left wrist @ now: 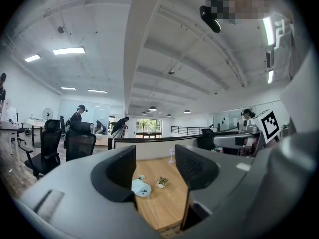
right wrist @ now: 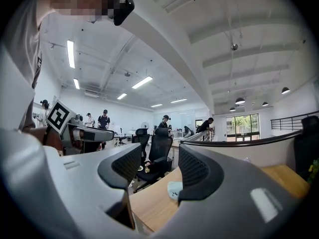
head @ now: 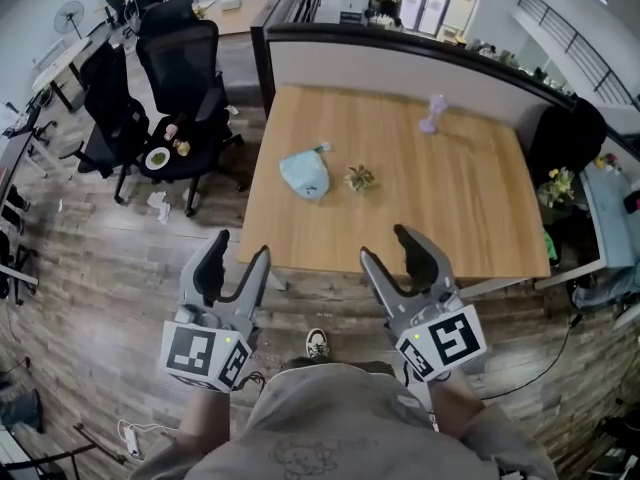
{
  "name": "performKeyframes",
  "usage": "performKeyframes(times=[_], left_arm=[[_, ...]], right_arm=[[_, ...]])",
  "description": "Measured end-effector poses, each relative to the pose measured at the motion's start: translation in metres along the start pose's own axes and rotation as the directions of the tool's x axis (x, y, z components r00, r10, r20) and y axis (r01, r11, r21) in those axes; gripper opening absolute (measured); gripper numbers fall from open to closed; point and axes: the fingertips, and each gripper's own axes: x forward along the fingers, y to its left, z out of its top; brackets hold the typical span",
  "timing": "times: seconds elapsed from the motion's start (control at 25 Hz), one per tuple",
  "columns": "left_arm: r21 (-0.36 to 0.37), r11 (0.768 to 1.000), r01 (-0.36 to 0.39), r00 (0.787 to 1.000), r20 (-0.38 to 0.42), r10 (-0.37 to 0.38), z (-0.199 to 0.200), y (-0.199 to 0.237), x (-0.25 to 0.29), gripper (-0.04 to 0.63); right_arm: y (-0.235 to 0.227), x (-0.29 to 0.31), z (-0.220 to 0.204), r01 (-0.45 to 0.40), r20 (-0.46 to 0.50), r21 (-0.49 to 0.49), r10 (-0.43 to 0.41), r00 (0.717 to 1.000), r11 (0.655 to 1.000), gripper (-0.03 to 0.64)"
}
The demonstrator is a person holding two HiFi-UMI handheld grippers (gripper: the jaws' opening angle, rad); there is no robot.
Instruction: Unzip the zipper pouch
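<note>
A pale blue zipper pouch point(head: 305, 174) lies on the left half of the wooden table point(head: 460, 208); it also shows between the jaws in the left gripper view point(left wrist: 140, 187) and partly behind a jaw in the right gripper view point(right wrist: 174, 189). Both grippers hang in the air short of the table's near edge, well apart from the pouch. My left gripper point(head: 238, 252) point(left wrist: 155, 167) is open and empty. My right gripper point(head: 384, 240) point(right wrist: 159, 167) is open and empty too.
A small potted plant point(head: 359, 177) stands just right of the pouch, and a pale lilac figure point(head: 433, 114) stands near the far edge. Black office chairs point(head: 180, 78) stand left of the table, one holding a plate. A grey partition point(head: 420, 68) runs behind the table.
</note>
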Motion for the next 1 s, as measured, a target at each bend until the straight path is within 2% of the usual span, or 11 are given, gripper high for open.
performKeyframes(times=[0.52,1.0], left_arm=[[-0.044,0.999,0.022,0.999,-0.033,-0.024,-0.011,0.039,0.055,0.236],[-0.04,0.998,-0.04,0.997,-0.061,0.037,-0.013,0.053,0.136,0.235]], right_arm=[[-0.026,0.064,-0.019,-0.002,-0.088,0.021,0.003,0.996,1.0,0.216],[-0.095,0.127,-0.024,-0.078,-0.09,0.032,0.08,0.993,0.996,0.216]])
